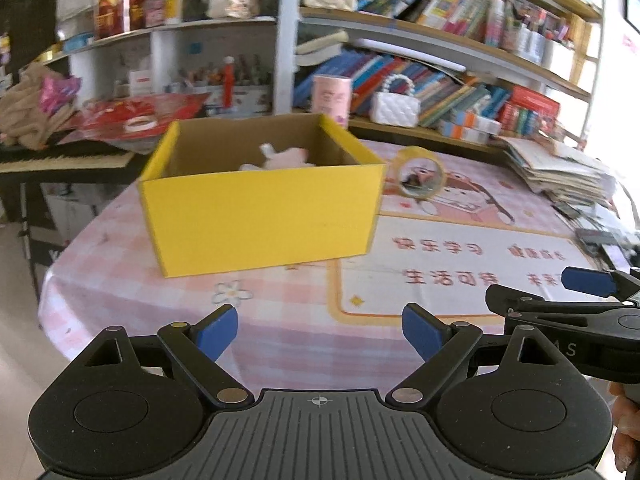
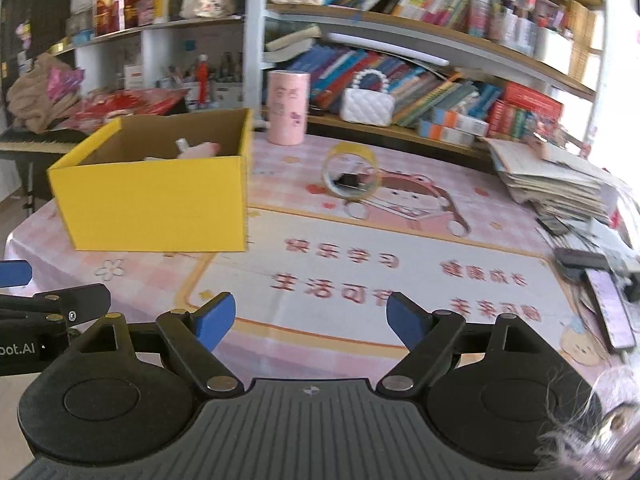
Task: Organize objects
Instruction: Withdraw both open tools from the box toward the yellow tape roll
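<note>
A yellow cardboard box (image 1: pixel 260 216) (image 2: pixel 156 200) stands open on the pink tablecloth, with a pink and white soft toy (image 1: pixel 280 158) (image 2: pixel 196 149) lying inside. A roll of clear tape (image 1: pixel 420 172) (image 2: pixel 352 174) stands on edge to the right of the box. My left gripper (image 1: pixel 320 332) is open and empty, short of the box's front wall. My right gripper (image 2: pixel 310 322) is open and empty over the printed mat, right of the box. A pink cylinder tin (image 2: pixel 288 108) stands behind the box. The right gripper's side shows in the left wrist view (image 1: pixel 576 300).
Stacked papers and booklets (image 2: pixel 556 184) lie at the table's right, with a phone (image 2: pixel 612 304) and dark gadgets near the right edge. Crowded bookshelves (image 2: pixel 440 60) rise behind the table. A piano keyboard (image 1: pixel 60 160) sits left of it. The table's rounded edge (image 1: pixel 52 280) drops off at left.
</note>
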{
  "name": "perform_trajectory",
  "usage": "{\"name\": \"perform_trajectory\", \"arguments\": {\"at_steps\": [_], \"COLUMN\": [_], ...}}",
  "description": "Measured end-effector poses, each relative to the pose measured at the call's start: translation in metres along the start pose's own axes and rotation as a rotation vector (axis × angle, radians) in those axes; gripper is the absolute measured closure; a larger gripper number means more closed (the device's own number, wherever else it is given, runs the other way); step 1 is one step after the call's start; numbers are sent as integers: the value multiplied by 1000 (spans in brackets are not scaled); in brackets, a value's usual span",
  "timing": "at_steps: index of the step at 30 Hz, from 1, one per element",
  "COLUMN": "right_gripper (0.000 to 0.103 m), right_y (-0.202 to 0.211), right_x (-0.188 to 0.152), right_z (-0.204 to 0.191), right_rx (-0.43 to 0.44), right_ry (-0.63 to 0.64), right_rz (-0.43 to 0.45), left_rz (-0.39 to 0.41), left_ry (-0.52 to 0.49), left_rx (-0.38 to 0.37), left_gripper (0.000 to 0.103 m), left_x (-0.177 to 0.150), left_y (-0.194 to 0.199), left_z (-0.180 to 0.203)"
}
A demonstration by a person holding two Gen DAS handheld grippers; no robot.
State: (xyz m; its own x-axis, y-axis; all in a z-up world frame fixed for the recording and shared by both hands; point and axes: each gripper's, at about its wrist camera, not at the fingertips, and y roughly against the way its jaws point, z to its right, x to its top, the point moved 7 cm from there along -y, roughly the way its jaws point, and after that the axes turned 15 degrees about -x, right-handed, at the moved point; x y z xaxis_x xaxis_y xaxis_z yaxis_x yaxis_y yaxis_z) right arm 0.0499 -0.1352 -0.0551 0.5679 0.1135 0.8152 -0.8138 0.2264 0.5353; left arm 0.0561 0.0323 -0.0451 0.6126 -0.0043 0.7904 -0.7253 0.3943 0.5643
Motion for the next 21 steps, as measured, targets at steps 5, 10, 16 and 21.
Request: {"name": "perform_trajectory", "arguments": {"at_steps": [5, 10, 16, 21], "right_gripper": [19, 16, 13, 13], "right_y": [-1, -6, -17, -31], "right_x": [-7, -13, -17, -16], "right_z": [27, 49, 70, 86], "right_rx": [-64, -112, -148, -164], "right_ry": [-47, -79, -98, -96], "right_rz": [-21, -48, -75, -91], "left_rz": [-19, -41, -61, -79], "left_ry": [-44, -69, -81, -92], "left_rx": [-59, -102, -132, -154], "left_gripper": [12, 11, 8, 8], "left_x": [2, 4, 8, 14], "left_y": [-14, -28, -47, -69], "left_z": [21, 39, 57, 73]}}
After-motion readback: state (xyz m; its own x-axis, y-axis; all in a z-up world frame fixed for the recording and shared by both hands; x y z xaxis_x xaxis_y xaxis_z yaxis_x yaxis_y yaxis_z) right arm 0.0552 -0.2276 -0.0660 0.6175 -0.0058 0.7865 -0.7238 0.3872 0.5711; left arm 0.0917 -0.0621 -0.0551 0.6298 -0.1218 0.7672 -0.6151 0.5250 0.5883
